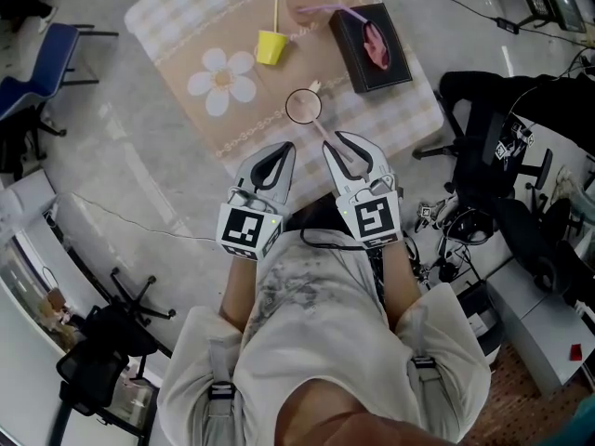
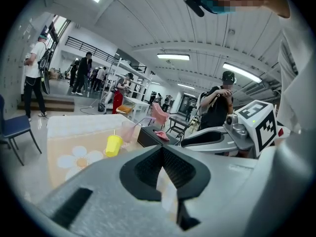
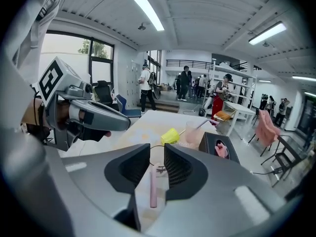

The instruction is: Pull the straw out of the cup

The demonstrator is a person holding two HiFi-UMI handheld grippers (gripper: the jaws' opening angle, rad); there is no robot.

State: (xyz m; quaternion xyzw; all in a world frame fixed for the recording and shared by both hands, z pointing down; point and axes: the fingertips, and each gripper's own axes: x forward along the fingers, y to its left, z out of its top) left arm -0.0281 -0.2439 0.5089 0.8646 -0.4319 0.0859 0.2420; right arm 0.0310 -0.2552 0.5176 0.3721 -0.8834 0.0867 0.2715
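Lying on the desk [image 1: 167, 17] between the spread jaws of the right tool [image 1: 335, 143]: pink straw [image 3: 153, 190], apparently out of the cup [image 1: 303, 106]; left tool [image 1: 289, 147] pressed together, empty. Little remains.

From my remote seat I see the left gripper [image 1: 284, 151] and the right gripper [image 1: 337, 143], both with smooth grey shells and black ribbed pads [image 3: 131, 167] lining the jaws. Each carries a white cube [image 1: 249, 228] printed with black square markers and a small green light. A thin black cable [image 1: 325, 240] loops between them. The person wears a pale short-sleeved shirt [image 1: 316, 323] with a dark smudged print, and grey buckled straps [image 1: 220, 390] over both shoulders.
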